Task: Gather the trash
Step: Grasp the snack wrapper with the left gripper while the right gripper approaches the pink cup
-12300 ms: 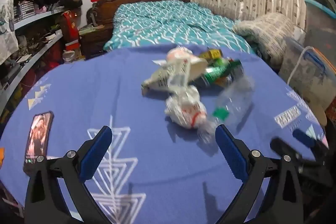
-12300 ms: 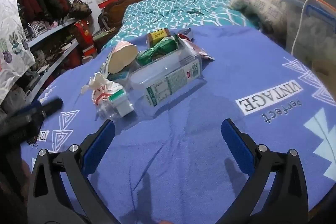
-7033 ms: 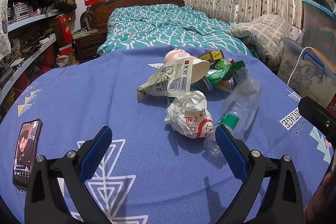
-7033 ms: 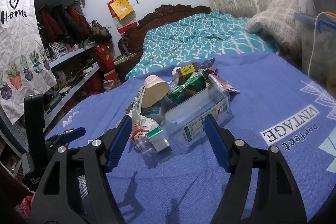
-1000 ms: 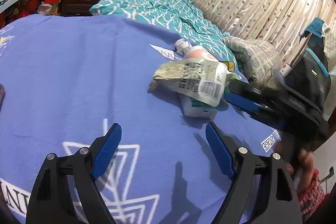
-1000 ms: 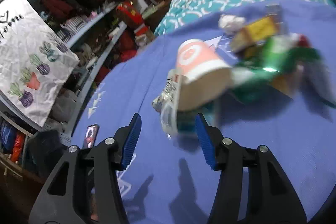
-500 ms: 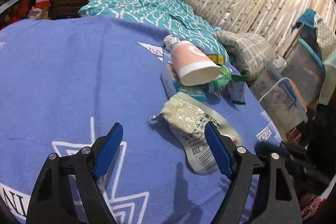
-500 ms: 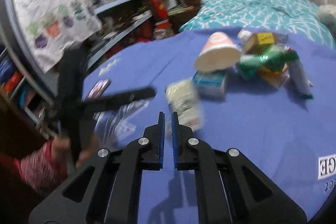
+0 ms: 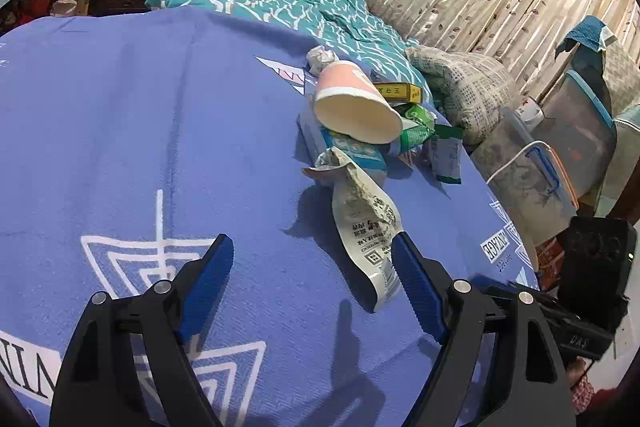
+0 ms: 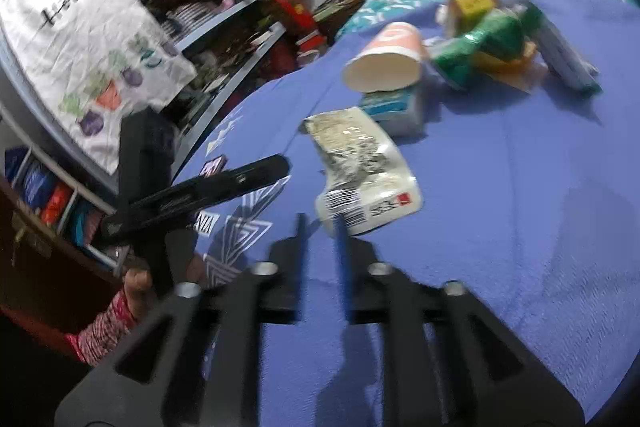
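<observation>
Even indoor light, soft shadows under the trash; left view sharp, right view motion-blurred; fisheye edges bend darkly.

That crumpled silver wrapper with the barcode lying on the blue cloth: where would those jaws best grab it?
Probably at the near barcode end of the silver wrapper, coming in low from the near side along its length. That end lifts slightly off the blue cloth, giving a thin edge to pinch. The right gripper, jaws just reopened and holding nothing, already points there. The far end lies against the pile.
</observation>
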Demonstrator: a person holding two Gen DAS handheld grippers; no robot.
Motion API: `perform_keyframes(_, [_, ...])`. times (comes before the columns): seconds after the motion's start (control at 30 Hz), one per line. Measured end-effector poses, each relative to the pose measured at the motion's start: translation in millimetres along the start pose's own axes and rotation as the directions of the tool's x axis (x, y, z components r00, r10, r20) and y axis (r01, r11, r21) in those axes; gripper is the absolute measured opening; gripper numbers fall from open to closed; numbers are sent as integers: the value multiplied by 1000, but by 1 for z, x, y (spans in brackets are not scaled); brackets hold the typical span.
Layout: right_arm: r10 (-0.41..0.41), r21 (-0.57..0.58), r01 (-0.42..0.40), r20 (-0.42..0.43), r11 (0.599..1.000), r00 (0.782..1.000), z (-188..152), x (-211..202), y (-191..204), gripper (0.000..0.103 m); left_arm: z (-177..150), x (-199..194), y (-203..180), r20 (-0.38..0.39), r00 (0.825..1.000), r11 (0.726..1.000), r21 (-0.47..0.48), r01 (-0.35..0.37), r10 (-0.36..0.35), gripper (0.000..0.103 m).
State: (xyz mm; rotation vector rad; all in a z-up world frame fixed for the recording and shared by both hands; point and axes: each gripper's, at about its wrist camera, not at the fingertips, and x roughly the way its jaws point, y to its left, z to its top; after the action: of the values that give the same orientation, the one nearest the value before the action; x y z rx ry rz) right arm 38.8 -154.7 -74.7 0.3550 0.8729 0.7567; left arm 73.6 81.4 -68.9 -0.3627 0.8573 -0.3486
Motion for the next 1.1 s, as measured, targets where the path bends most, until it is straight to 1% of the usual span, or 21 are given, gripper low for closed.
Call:
perform_keyframes(0.03, [-12,19,11,20,1000,1000,0,-2,-4,89,0,0,0,-2,1000,1000,2,1,-1,77])
perform_keyframes(0.07, [-20,30,18,47,999,999,-1,-4,-4,97,-1,1,-1,-6,1000,1000,4,3,-3,77])
perform_keyframes(0.1, [-23,34,21,73,999,997,-1,-7,-6,97,-1,1,-1,-10,1000,1000,4,7,-7,77])
perform_keyframes(0.2, [-29,27,28,69,999,997,3,-7,-5,94,-2,3,-1,-23,999,1000,-2,29,-29,77])
perform_keyframes(0.23, [-36,24,34,70,999,997,4,-7,-5,89,-2,3,-1,-27,999,999,-6,35,-35,77])
perform_keyframes(0.27, [-46,18,45,65,999,997,6,-6,-5,81,-2,4,0,-29,999,999,-10,42,-42,77])
perform_keyframes(0.3, [-56,13,55,52,998,997,9,-4,-7,75,-2,4,1,-31,998,999,-14,49,-49,77])
perform_keyframes(0.37, [-72,12,72,19,997,997,13,2,-12,48,-3,4,3,-39,997,997,-35,72,-73,77])
perform_keyframes(0.43, [-124,21,124,-11,992,992,20,10,-19,38,-3,7,7,-51,992,992,-69,109,-112,77])
perform_keyframes(0.5, [-184,24,184,-11,983,983,27,16,-25,38,-3,9,7,-59,988,987,-90,135,-141,77])
perform_keyframes(0.6, [-228,31,229,-22,973,973,34,27,-33,37,0,15,3,-73,983,982,-102,160,-168,77])
perform_keyframes(0.7, [-233,24,234,-50,972,971,38,43,-36,37,5,25,-5,-87,980,981,-99,168,-177,77])
perform_keyframes(0.77, [-193,25,196,-77,980,978,38,56,-34,37,9,34,-11,-99,980,983,-90,161,-170,77])
perform_keyframes(0.8, [-153,29,156,-86,987,985,38,61,-32,37,10,39,-14,-106,981,985,-85,153,-162,74])
perform_keyframes(0.83, [-113,44,118,-97,992,989,37,63,-32,37,11,42,-16,-107,982,986,-82,147,-156,69])
perform_keyframes(0.87, [-93,55,98,-93,994,991,38,62,-32,36,11,45,-17,-114,982,987,-78,144,-152,40])
perform_keyframes(0.9, [-108,49,113,-90,992,990,38,61,-31,36,12,46,-15,-117,983,988,-82,131,-140,34])
perform_keyframes(0.97, [-127,25,128,-52,991,991,42,50,-29,36,11,45,-9,-114,981,984,-105,145,-156,30])
perform_keyframes(1.0, [-142,20,142,-32,990,989,46,44,-28,36,11,41,-7,-101,982,983,-107,146,-157,29])
perform_keyframes(1.03, [-139,17,139,-4,990,990,52,36,-26,36,10,34,-5,-83,988,987,-100,125,-133,29])
perform_keyframes(1.1, [-89,52,87,25,995,996,65,26,-26,36,8,23,0,-55,992,989,-96,111,-117,27])
